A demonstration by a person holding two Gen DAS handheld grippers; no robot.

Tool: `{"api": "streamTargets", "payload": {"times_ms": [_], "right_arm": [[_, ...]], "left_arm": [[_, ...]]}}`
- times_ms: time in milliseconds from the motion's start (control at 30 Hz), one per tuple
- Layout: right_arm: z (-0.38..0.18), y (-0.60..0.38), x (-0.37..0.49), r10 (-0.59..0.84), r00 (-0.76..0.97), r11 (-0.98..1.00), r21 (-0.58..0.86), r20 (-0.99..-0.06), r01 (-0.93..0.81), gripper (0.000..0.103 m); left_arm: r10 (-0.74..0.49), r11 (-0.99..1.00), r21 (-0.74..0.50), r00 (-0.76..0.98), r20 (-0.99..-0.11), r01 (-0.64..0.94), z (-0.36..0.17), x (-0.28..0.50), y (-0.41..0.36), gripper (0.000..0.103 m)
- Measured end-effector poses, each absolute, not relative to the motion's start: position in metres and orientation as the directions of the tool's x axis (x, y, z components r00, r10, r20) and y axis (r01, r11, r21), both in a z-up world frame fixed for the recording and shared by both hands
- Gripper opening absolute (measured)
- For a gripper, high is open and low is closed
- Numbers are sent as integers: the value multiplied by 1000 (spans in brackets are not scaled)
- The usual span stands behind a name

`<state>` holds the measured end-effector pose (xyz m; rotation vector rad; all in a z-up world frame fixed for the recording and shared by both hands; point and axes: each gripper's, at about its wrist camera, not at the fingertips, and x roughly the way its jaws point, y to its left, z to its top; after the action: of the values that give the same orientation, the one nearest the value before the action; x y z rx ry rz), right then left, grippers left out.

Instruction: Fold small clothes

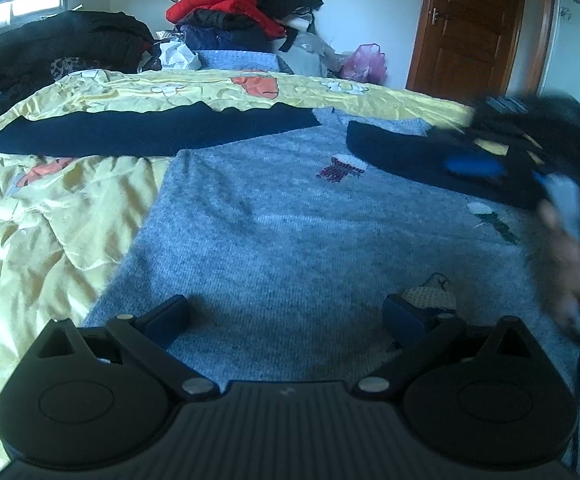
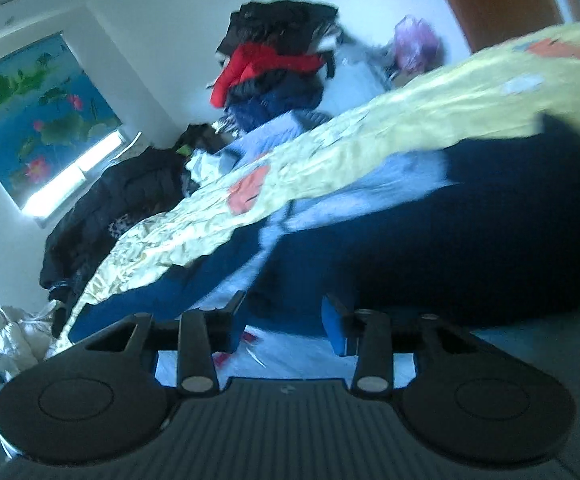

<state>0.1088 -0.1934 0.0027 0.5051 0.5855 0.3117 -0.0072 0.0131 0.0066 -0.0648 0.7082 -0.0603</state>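
- Lying flat on the crinkly yellow bed cover [image 1: 69, 216] is the soft grey knitted sweater with dark blue sleeves [image 1: 290, 216] — it fills the middle of the bed.
- On the left, one dark blue sleeve [image 1: 129, 132] sticks straight out over the cover. It looks light and floppy, so it should bend over easily.
- In the middle, the left gripper [image 1: 285, 316] hangs just above the grey knit near the bottom hem, its tongs wide apart with nothing in them.
- On the right, the other dark blue sleeve [image 1: 430, 160] is already folded across the chest.
- The right gripper [image 2: 285, 320] sits close to that sleeve, tongs partly open and holding nothing — the picture is blurry.
- Knit stretches and sags, so I would pinch the cuff or hem edge, not the middle.
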Motion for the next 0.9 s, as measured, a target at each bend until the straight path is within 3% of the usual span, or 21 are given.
{"api": "streamTargets", "payload": {"times_ms": [200,333,400,467,533,633,900], "right_arm": [[-6,-239,53,331,849,866,490,-412,-100,57],[-15,-256,48,333,875,808,584,-351,-74,57],[-17,-258,49,334,876,800,596,-348,-68,57],[-19,-258,49,342,875,796,600,-343,-76,57],[-18,-257,49,346,878,796,599,-330,-89,57],[-18,-257,50,353,878,787,611,-323,-91,57],[-22,-262,51,364,881,757,647,-303,-90,57]], "left_arm": [[-132,969,-247,837,-531,-3,53,24,30,103],[-322,911,-402,776,-542,97,61,90,24,103],[-361,894,-436,736,-573,99,56,121,14,102],[-396,881,-456,724,-565,127,52,143,3,87],[-402,881,-458,695,-596,117,45,162,-7,62],[-422,870,-486,625,-657,77,26,182,-14,61],[-452,816,-578,623,-638,0,9,191,-3,61]]}}
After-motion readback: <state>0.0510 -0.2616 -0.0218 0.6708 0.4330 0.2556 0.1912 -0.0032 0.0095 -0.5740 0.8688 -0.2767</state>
